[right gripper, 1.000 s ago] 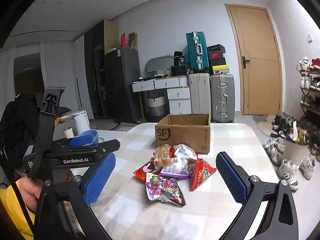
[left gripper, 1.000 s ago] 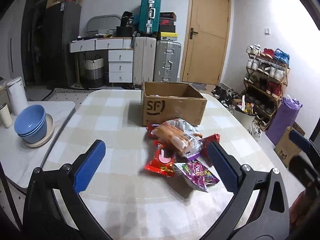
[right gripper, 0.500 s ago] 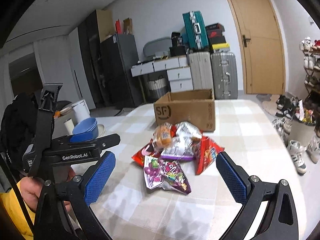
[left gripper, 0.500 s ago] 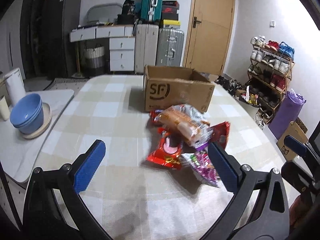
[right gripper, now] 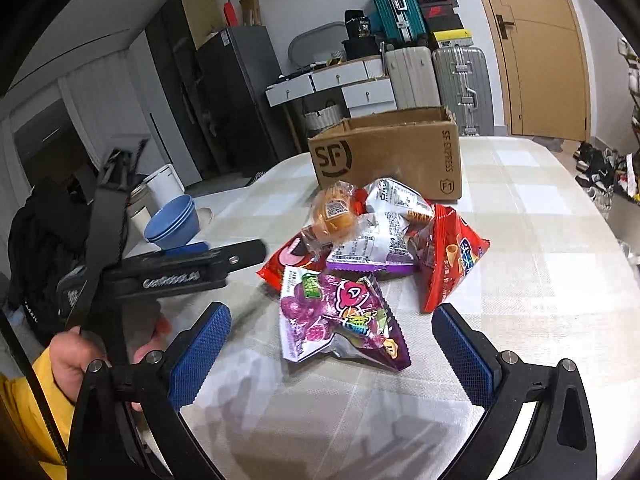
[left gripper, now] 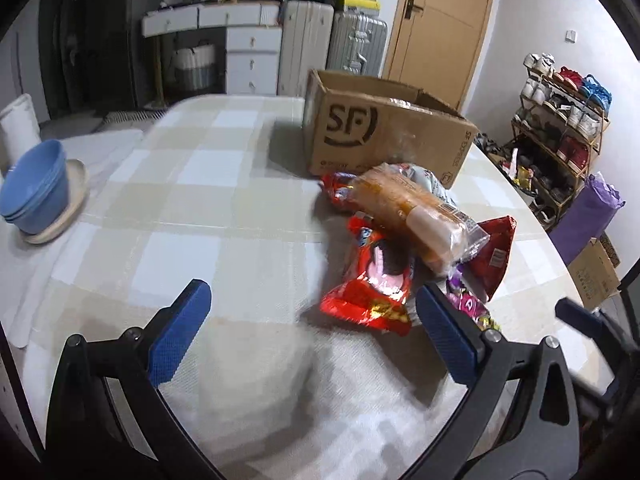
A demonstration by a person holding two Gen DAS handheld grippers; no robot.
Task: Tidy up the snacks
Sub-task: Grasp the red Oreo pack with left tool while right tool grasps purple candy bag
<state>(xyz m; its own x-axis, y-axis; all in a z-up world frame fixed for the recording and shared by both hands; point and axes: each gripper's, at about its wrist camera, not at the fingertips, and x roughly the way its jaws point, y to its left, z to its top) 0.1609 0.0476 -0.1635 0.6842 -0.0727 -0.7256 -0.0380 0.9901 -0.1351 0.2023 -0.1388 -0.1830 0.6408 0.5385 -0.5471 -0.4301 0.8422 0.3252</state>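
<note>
A pile of snack bags lies on the checked table in front of an open cardboard SF box, also in the right wrist view. On top is a clear-wrapped bread roll. Around it lie a red bag, a purple candy bag, a white-purple bag and a red cone-snack bag. My left gripper is open and empty, just short of the red bag. My right gripper is open and empty, over the purple candy bag.
Stacked blue bowls on a plate stand on a side table at the left. The table edge curves at the right, with a shoe rack and a purple bag beyond. Suitcases and drawers stand by the far wall.
Both grippers have moved forward and down toward the snack pile, which now looks larger and closer. Both stay open.
</note>
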